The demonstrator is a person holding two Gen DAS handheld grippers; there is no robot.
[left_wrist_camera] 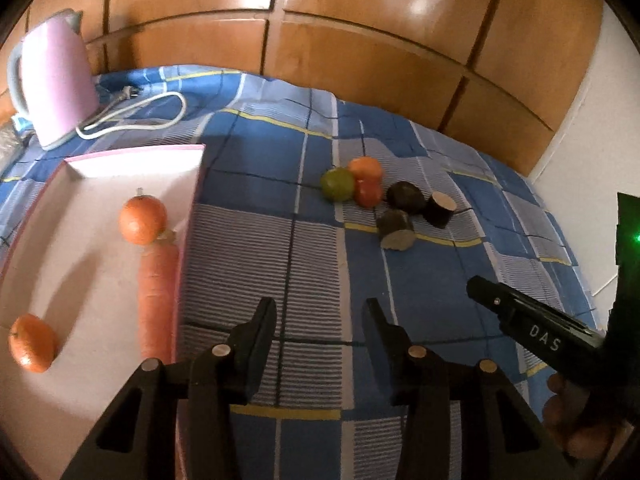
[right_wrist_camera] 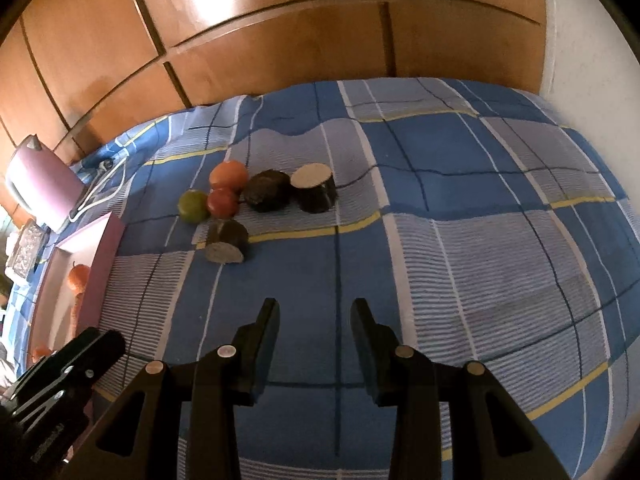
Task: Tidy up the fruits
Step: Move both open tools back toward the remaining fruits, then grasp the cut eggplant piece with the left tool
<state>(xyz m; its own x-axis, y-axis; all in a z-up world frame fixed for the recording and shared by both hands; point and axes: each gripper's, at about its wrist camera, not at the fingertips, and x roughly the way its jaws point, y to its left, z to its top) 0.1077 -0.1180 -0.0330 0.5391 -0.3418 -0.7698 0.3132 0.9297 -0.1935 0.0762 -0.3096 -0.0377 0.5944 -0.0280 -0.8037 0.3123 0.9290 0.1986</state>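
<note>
Cluster of loose produce at mid-cloth: round green fruit [right_wrist_camera: 193,205], round red fruit [right_wrist_camera: 223,202] and round orange fruit [right_wrist_camera: 229,174] touching each other, with three dark-skinned cut cylinder chunks just beside them toward 3 o'clock: one lumpy dark chunk [right_wrist_camera: 267,191], one upright-ish chunk with pale cut face [right_wrist_camera: 314,188], one chunk lying on its side, grey cut face toward camera [right_wrist_camera: 226,242], at 6 o'clock of the red fruit. In the left wrist view the cluster sits at 1 o'clock of the left gripper [left_wrist_camera: 320,320]; in the right wrist view, at 11 o'clock of the right gripper [right_wrist_camera: 315,320]. Shallow white tray with pink rim [left_wrist_camera: 191,204] at 9 o'clock already holds a stemmed orange tangerine [left_wrist_camera: 142,219], a long orange carrot [left_wrist_camera: 157,300] lying along the tray's right wall, touching the tangerine, and a second small tangerine [left_wrist_camera: 31,345] near the tray's near left, well apart. Blue plaid cloth [right_wrist_camera: 460,240] is wide and bare from 12 to 4 o'clock of the cluster; the far edge meets brown wooden cabinet panels [left_wrist_camera: 360,40]. Pink electric kettle [left_wrist_camera: 54,80] with white looped cord [left_wrist_camera: 136,114] sits beyond the tray at 11 o'clock. Both grippers' jaws stand apart, holding nothing, above the cloth. "DAS" reads on the right gripper's finger in the left view.
</note>
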